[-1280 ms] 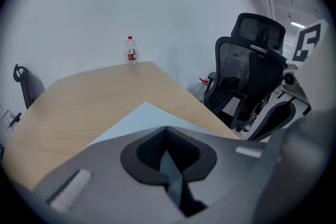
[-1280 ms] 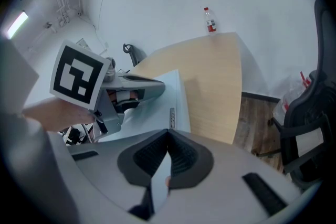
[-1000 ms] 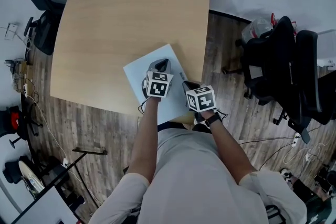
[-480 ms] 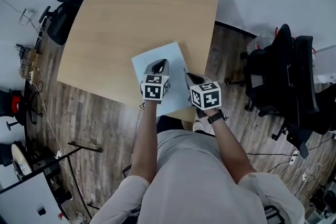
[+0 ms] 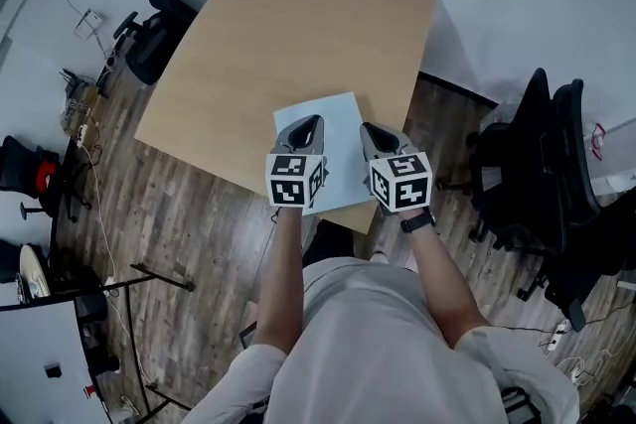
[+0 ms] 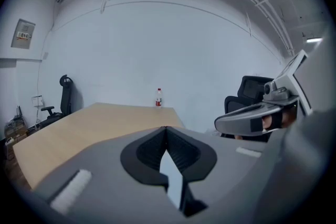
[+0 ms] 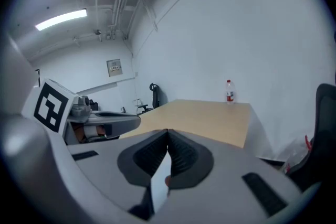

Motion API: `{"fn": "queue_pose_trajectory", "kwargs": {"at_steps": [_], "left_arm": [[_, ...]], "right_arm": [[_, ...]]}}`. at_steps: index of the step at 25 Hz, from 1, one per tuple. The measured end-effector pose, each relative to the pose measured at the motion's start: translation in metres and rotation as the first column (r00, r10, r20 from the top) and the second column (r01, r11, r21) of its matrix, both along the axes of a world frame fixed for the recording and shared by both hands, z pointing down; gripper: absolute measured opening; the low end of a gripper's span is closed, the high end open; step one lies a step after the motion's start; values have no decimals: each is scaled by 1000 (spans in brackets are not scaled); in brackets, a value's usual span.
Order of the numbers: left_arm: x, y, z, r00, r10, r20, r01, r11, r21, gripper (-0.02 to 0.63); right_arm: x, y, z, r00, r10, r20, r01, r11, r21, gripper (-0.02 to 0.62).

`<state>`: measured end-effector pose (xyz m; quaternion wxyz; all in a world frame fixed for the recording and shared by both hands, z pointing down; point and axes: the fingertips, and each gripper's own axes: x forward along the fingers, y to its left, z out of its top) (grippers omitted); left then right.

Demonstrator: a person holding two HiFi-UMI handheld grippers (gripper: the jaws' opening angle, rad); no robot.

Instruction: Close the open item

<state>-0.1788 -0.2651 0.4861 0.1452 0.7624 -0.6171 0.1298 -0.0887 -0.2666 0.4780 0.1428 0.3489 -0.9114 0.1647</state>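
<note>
Pale blue flat item (image 5: 340,116) lying at near edge of counter (image 5: 268,35), beneath left gripper (image 5: 306,124) and right gripper (image 5: 371,130), both jaws pinched together, empty. Risk: sliding it off that edge through a glancing push.

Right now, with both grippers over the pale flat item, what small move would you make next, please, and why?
Probably tip both grippers down at the pale flat item: the left gripper and right gripper, jaws together, aim level across the table, and it already looks flat.
</note>
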Motion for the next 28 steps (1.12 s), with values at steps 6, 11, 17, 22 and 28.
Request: {"fn": "queue_pose_trajectory", "kwargs": {"at_steps": [6, 11, 17, 22, 28], "left_arm": [[4, 36, -55, 998, -63, 11, 61, 989, 132, 9], [7, 69, -84, 993, -114, 23, 106, 971, 215, 9], [15, 107, -111, 989, -147, 21, 135, 947, 290, 9], [23, 126, -123, 984, -174, 51, 147, 932, 332, 9], [37, 133, -123, 987, -155, 49, 131, 936, 326, 9]], "right_arm": [[9, 10, -40, 999, -9, 42, 4, 994, 112, 12], [17, 29, -73, 998, -27, 60, 14, 977, 211, 12], [27, 60, -105, 994, -27, 107, -7, 952, 307, 12], [34, 77, -101, 995, -45, 88, 15, 950, 312, 12], [46, 83, -112, 994, -42, 102, 6, 943, 332, 12]]}}
